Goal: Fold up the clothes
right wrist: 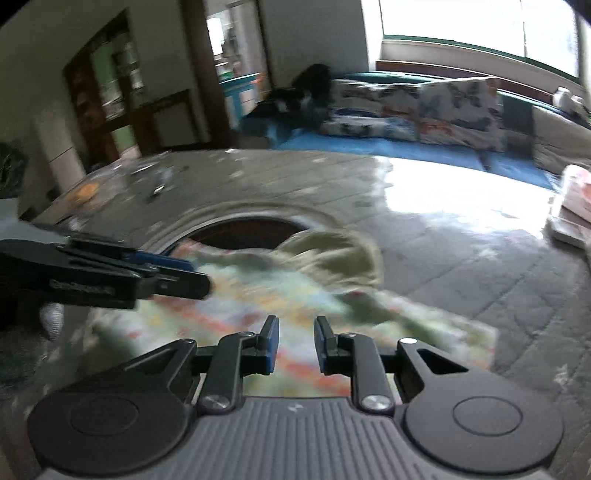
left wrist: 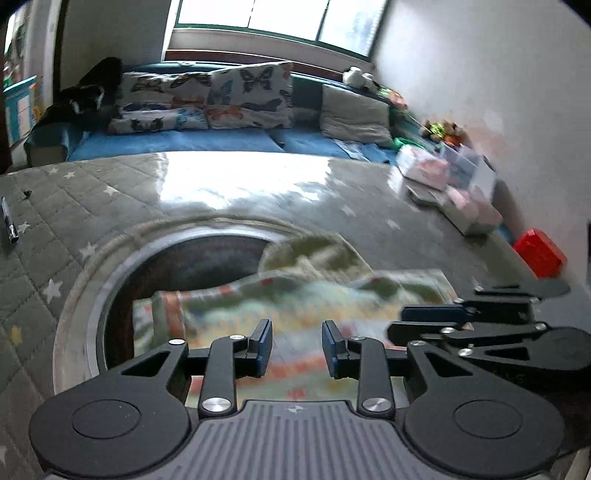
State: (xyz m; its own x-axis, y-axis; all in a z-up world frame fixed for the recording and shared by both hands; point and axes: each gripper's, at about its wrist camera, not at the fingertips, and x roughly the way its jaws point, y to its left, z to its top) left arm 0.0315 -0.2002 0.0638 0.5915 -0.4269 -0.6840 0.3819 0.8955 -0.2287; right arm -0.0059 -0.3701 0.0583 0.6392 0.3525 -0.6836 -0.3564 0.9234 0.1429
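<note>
Garment [left wrist: 295, 306], pastel-patterned and blurred, lies rumpled over basket [left wrist: 92, 280].

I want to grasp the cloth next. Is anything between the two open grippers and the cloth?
Nothing visible. The cloth lies bare under the left gripper and the right gripper, both open and empty.

Window [left wrist: 280, 18] glare, motion blur, fisheye edges
</note>
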